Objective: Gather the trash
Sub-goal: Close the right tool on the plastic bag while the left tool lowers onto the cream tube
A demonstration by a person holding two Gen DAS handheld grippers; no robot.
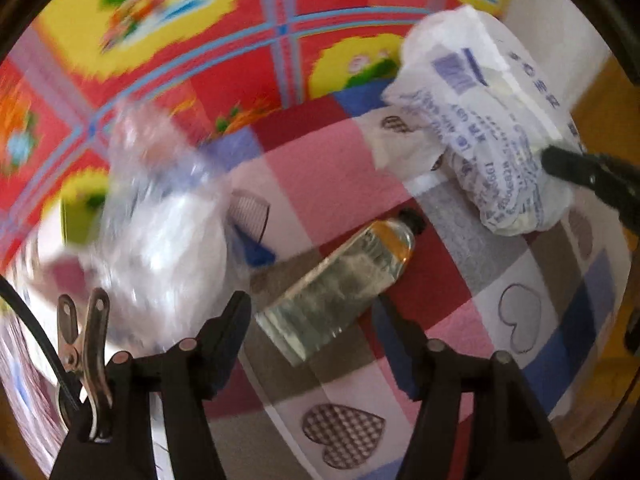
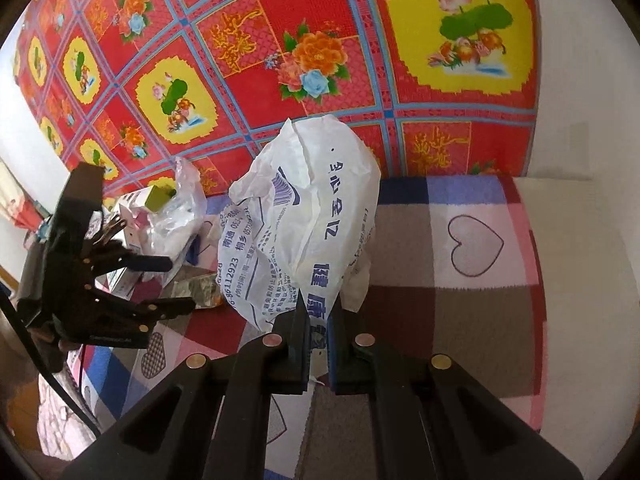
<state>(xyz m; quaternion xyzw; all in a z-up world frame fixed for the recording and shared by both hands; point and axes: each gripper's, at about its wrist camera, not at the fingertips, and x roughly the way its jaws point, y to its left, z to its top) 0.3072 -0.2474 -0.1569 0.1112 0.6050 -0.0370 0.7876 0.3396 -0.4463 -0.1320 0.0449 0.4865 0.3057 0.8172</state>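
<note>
A flattened silver tube [image 1: 340, 292] with a black cap lies on the checked heart-pattern cloth [image 1: 520, 316]. My left gripper [image 1: 314, 304] is open, its jaws on either side of the tube's lower end, not touching it. It shows from the side in the right wrist view [image 2: 176, 284], with the tube [image 2: 200, 290] partly hidden behind it. My right gripper [image 2: 319, 304] is shut on a white plastic bag [image 2: 304, 216] with blue print and holds it up off the cloth. The bag also shows in the left wrist view [image 1: 492, 128].
A clear crumpled plastic bag [image 1: 160, 220] with a green box [image 1: 80, 216] lies left of the tube; both also show in the right wrist view, bag [image 2: 180, 208]. Small cartons [image 2: 128, 216] sit behind. A red and yellow flowered cloth [image 2: 280, 60] rises behind the table.
</note>
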